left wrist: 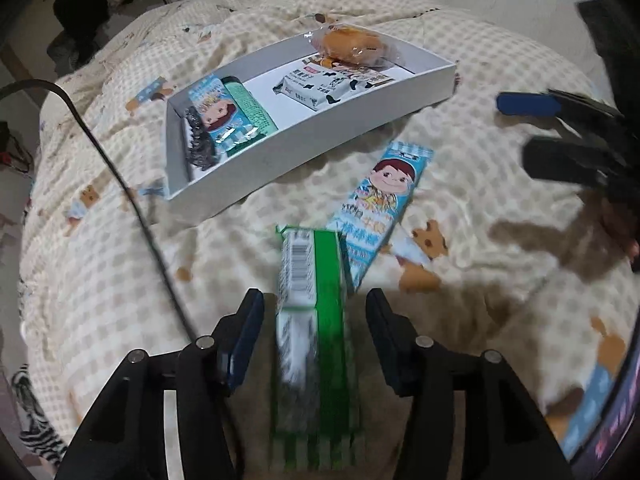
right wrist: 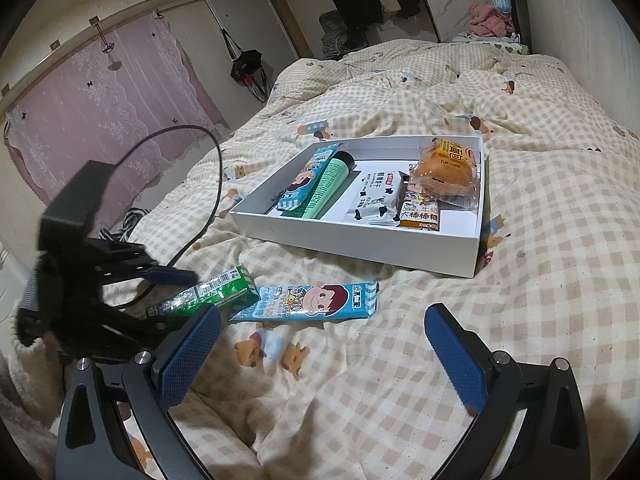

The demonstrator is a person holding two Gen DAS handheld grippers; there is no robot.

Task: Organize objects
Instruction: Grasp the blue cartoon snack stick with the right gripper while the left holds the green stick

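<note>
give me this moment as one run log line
left gripper: open, green pack between jaws | right gripper: open, empty | blue candy pack: on quilt | white box: partly filled

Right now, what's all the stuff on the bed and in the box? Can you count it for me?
white box: 1, white, on the quilt
blue candy packs: 2, one in the box, one loose on the quilt
mint tube: 1, green, in the box
cow-print snack pack: 1, white and black, in the box
orange candy pack: 1, in the box, under the bun
wrapped bun: 1, orange, in the box
hair clip: 1, dark, in the box
green pack: 1, on the quilt between the open left fingers
quilt: 1, cream checked
black cable: 1, across the quilt
left gripper: open
right gripper: open, empty
</note>
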